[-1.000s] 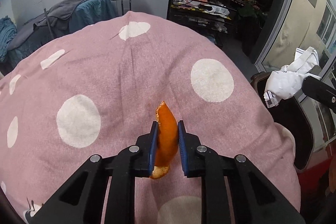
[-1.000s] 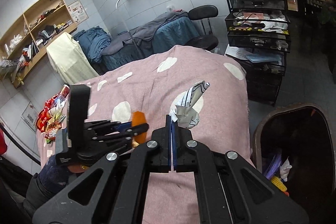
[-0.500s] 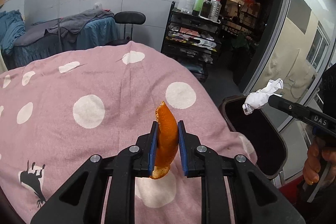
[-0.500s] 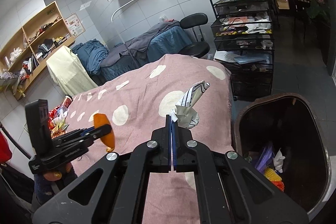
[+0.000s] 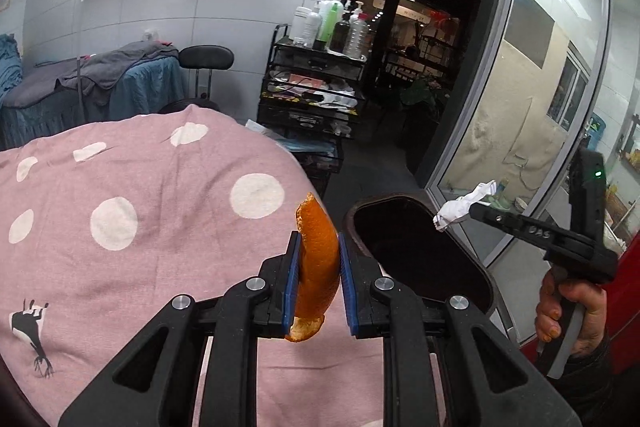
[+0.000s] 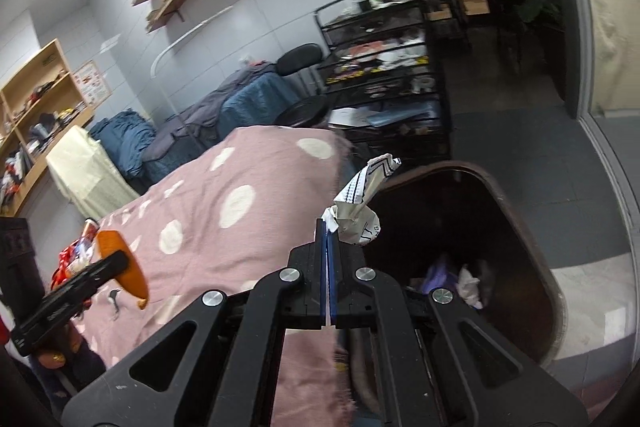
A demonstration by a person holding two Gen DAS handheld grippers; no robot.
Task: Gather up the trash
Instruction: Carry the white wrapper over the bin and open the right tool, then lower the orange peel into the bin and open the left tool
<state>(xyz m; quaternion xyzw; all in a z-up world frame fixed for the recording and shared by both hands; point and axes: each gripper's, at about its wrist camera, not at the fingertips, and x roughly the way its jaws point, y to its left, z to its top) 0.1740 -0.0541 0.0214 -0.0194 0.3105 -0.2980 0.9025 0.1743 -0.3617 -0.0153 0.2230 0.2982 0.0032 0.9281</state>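
The curved orange peel [image 5: 316, 259] stands upright between the blue pads of the left gripper [image 5: 316, 277], clamped narrow on it above the edge of the pink polka-dot blanket [image 5: 160, 195]. The crumpled white printed paper [image 6: 358, 203] sticks up from the fully closed right gripper [image 6: 329, 239], held over the dark brown plastic bin [image 6: 532, 227]. Both grippers tilt downward. A second ago both hung over the blanket; the bin has since come close.
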